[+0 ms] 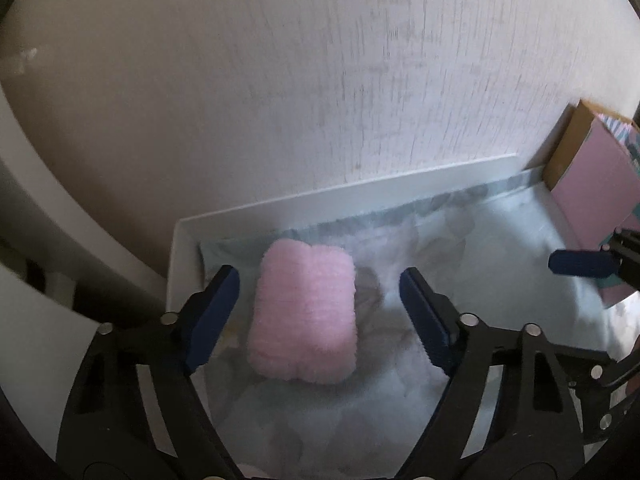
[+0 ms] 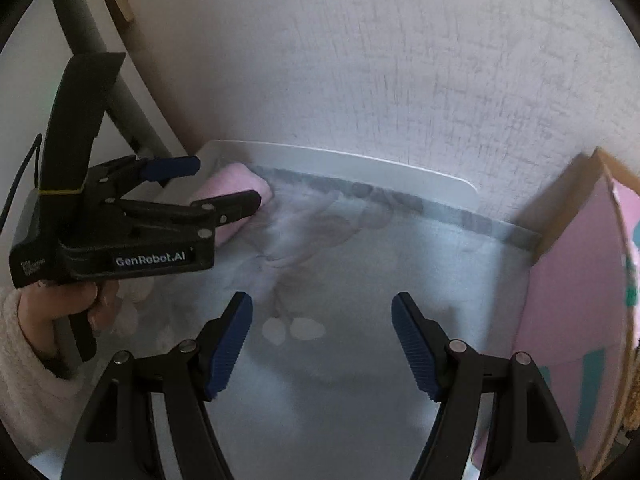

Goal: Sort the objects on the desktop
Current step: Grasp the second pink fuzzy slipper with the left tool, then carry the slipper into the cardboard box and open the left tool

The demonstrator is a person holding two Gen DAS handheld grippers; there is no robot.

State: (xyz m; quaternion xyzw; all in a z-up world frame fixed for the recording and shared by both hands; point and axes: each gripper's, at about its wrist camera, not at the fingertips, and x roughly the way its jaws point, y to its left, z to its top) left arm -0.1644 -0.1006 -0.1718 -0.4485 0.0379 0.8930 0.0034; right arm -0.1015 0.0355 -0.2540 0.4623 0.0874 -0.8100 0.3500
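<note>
Your left gripper [image 1: 316, 300] gapes wide, empty, straddling the pink fluffy pouch [image 1: 306, 316]; looks soft and light, so pinch its long sides. Right gripper [image 2: 322, 340] is wide open too, holding nothing.

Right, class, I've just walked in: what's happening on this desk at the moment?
A person holds a gripper in each hand. The left gripper is open, its fingers on either side of a fluffy pink bundle lying near the back corner of the cloth-covered desk, not yet clamped. The right gripper is open and holds nothing. A pink box stands at the right.
</note>
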